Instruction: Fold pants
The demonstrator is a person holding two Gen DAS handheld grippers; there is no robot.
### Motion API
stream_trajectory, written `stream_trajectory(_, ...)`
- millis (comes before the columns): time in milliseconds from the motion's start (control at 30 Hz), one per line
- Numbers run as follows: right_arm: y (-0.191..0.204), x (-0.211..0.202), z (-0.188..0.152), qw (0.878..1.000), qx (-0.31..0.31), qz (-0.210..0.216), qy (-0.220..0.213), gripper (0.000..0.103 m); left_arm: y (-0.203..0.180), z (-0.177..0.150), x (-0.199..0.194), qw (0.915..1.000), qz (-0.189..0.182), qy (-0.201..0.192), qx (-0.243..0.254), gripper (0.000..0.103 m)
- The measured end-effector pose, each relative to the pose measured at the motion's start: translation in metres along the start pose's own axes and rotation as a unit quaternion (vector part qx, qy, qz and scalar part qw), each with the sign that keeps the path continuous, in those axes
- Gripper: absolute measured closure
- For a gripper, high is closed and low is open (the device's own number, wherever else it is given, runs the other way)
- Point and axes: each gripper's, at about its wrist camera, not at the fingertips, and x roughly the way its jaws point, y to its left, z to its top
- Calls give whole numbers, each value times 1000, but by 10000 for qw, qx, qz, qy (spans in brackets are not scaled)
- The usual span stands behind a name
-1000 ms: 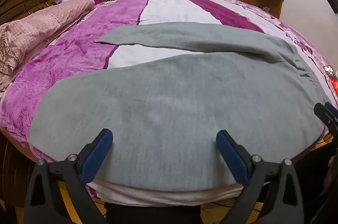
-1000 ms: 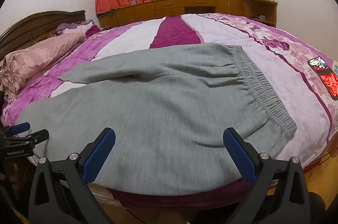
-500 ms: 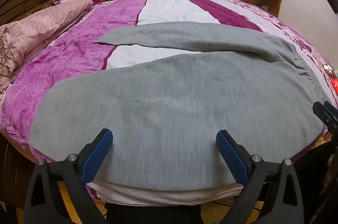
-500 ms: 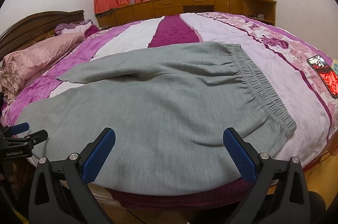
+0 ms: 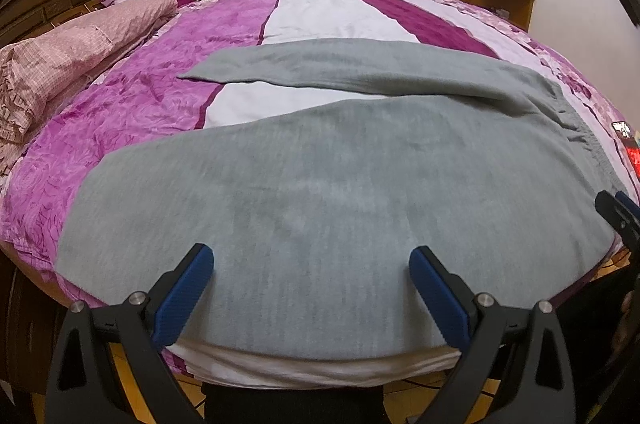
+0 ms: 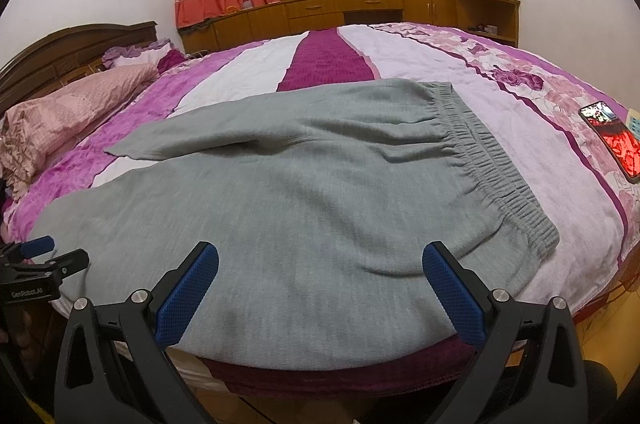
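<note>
At the near edge of the bed [image 5: 132, 112], the left gripper [image 5: 310, 274] hangs with its blue-padded fingers [image 5: 182, 294] spread wide, clasping nothing, their tips over the near leg of the grey pants [image 5: 340, 192]. The right gripper [image 6: 320, 274] is likewise wide apart and empty, its fingers [image 6: 454, 298] above the cloth beside the elastic waistband [image 6: 492, 164]. In the right wrist view, a pink pillow [image 6: 60, 116] lies at 9 o'clock, wooden cabinets [image 6: 360, 8] at 12, a phone [image 6: 610, 140] at 3, well apart from the pants. The pants lie flat across the bedspread, legs running toward 9 o'clock, waistband toward 3, the far leg angled away.
</note>
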Motion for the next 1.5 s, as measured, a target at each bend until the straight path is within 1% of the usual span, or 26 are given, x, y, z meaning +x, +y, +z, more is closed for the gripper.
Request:
stream_trajectory(233, -2, 0, 0, 10000, 17, 1, 13, 4, 3, 0, 4, 9999, 102, 111, 53, 2)
stream_trajectory(433, 3, -2, 6, 10000, -59, 37, 0, 4, 5, 9, 4, 9995, 215, 189, 91, 2)
stream_trajectory(567, 6, -6, 16, 9999, -155, 64, -14, 4, 11, 17, 5, 9992, 283, 290, 7, 2)
stream_trajectory(867, -4, -12, 48, 9997, -37, 251, 40, 4, 19, 43, 1, 9981, 507, 317, 175, 2)
stream_trajectory(1033, -11, -9, 75, 9995, -119, 252, 150, 4, 24, 73, -2, 9977, 503, 258, 364, 2)
stream_trajectory(1133, -16, -5, 92, 9991, -154, 331, 196, 4, 26, 98, -2, 9978, 437, 217, 447, 2)
stream_trajectory(1267, -21, 5, 116, 9983, -194, 479, 263, 4, 27, 134, 3, 9977, 422, 301, 447, 2)
stream_trajectory(1367, -22, 13, 136, 9979, -305, 505, 275, 4, 27, 158, 7, 9980, 329, 266, 461, 2)
stream_trajectory(1500, -24, 27, 157, 9976, -403, 480, 299, 4, 20, 191, 18, 9973, 288, 220, 634, 2)
